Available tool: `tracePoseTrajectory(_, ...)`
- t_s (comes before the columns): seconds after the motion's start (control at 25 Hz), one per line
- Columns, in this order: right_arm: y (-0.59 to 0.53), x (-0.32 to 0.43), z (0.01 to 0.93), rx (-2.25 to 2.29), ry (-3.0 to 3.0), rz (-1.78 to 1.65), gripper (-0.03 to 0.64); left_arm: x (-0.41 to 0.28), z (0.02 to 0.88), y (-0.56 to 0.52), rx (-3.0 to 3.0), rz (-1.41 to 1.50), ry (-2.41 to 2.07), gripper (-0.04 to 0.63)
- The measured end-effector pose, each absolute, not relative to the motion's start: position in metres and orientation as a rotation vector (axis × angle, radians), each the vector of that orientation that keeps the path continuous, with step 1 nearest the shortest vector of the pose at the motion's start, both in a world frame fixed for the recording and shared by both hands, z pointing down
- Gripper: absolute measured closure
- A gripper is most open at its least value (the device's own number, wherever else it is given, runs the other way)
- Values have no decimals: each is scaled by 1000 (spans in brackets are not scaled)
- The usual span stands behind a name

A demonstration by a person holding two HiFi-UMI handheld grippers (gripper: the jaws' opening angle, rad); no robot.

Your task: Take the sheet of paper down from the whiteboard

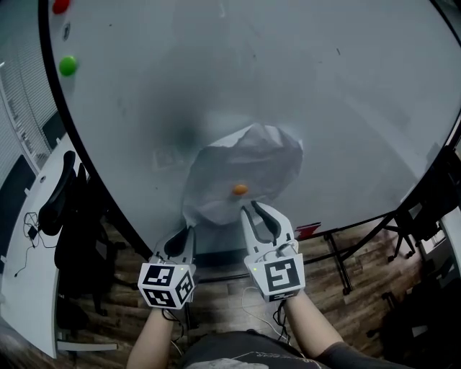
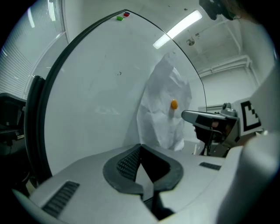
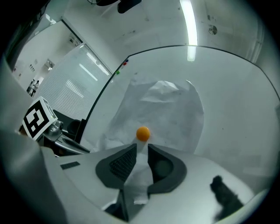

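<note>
Sheet (image 1: 245,162) is on the whiteboard (image 1: 302,79), low and near the middle. It is white and badly crumpled. The top edge bulges out and folds over, the lower half hangs in loose creases, and the bottom-left corner trails down to a point. One orange magnet (image 1: 240,189) pins it, sitting in the lower middle of the sheet.

Left claw (image 1: 189,230) is closed with its tips together at that bottom-left corner. It looks like it pinches the corner, with a pale wedge showing between the pads in the left gripper view, but the contact itself is hard to make out.

Right claw (image 1: 252,207) is slightly open, tips just below the orange magnet and not touching it. The right gripper view shows a strip of the sheet's lower edge running through the gap between the pads. The pads stand apart, so there is no squeeze on it.

Both claws sit side by side under the sheet, near each other but apart.

A green magnet (image 1: 68,65) and a red magnet (image 1: 61,6) are at the board's upper left, well away from the sheet.
</note>
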State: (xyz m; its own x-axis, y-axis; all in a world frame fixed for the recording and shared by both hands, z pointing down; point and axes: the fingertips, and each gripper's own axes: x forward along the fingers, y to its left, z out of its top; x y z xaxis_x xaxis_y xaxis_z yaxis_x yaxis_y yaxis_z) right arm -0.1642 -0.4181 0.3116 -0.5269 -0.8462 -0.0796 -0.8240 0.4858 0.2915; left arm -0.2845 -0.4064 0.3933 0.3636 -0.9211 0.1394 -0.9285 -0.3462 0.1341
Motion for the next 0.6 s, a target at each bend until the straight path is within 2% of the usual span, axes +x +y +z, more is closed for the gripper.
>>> tracePoseTrajectory(0.08, -420, -171, 303, 1475, -2640, -499, 507, -284, 392, -406, 2440, 61, -1663, 581)
tracePoseTrajectory(0.6, -430, -185, 280, 1536, -2499, -722, 479, -279, 389, -398, 2490, 75, -1624, 581)
